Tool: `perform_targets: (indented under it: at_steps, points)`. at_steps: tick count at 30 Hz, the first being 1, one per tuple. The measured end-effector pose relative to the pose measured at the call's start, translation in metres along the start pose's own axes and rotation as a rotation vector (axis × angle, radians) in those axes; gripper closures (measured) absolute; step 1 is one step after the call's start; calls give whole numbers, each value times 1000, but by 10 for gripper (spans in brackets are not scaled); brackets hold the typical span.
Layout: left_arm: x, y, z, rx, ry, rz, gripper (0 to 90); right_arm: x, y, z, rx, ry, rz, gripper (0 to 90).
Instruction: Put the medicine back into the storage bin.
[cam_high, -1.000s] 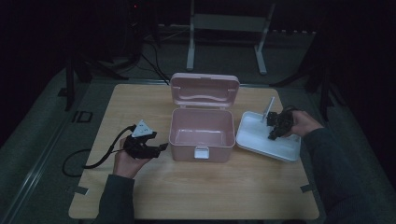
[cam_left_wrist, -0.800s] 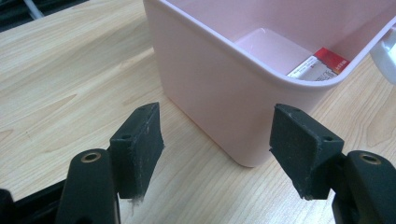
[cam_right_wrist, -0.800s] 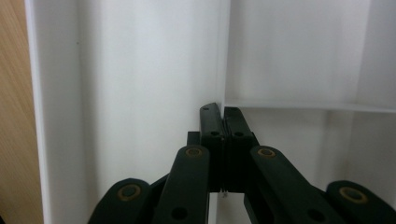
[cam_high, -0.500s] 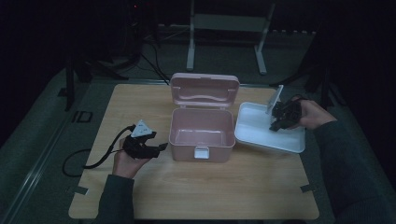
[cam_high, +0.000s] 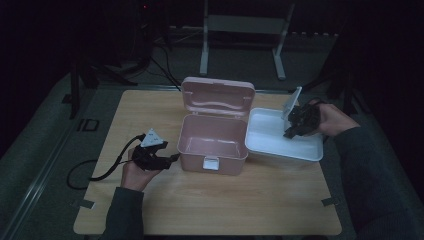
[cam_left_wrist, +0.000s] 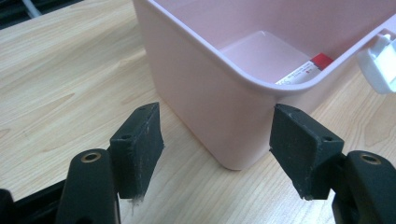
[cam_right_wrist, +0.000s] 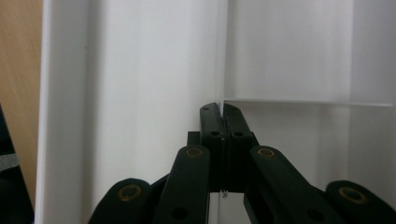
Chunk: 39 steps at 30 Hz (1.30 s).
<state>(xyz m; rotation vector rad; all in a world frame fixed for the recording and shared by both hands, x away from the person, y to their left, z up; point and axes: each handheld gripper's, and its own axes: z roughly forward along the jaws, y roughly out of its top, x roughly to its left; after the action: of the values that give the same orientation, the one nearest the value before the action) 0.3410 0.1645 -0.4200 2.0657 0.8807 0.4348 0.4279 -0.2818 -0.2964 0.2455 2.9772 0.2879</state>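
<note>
**A:** What is the work resting on, and what is lying around it?

**B:** A pale wooden table (cam_high: 210, 200) is standing on a dim grey floor, with dark stands and a pale metal frame (cam_high: 243, 30) showing in the gloom behind.

**A:** And the left hand-held gripper (cam_high: 167, 159)?

**B:** It is sitting low on the table near the front, its jaws standing wide apart with nothing between the pads, flanking the near left corner of the open pink plastic box (cam_left_wrist: 224, 93) without touching it. A red-capped tube (cam_left_wrist: 303, 70) is lying inside that box.

**A:** The right one?

**B:** Farther back, the right hand-held gripper (cam_high: 290, 131) is hovering over the white rectangular plastic container (cam_high: 280, 147) just right of the pink box, jaws pinched together on the thin white lid edge (cam_right_wrist: 219, 100), which is standing raised.
</note>
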Motion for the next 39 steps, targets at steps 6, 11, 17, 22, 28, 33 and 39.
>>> perform_targets:
  at_steps: [6,11,17,22,28,33,39]
  points:
    - [-8,3,6,18,-56,45,349,3,22,7,-15,45,-40,900]
    - [-17,6,16,40,-76,74,362,4,44,14,-47,64,-70,900]
    - [-18,6,14,38,-80,67,377,7,74,20,-62,68,-119,900]
    - [-21,7,14,38,-108,74,399,9,97,23,-84,80,-144,900]
    - [-24,7,15,30,-167,73,429,10,122,31,-100,95,-171,900]
    - [-28,8,15,38,-158,96,431,11,135,41,-92,112,-183,900]
    - [-27,8,13,34,-163,97,432,8,150,53,-111,115,-170,900]
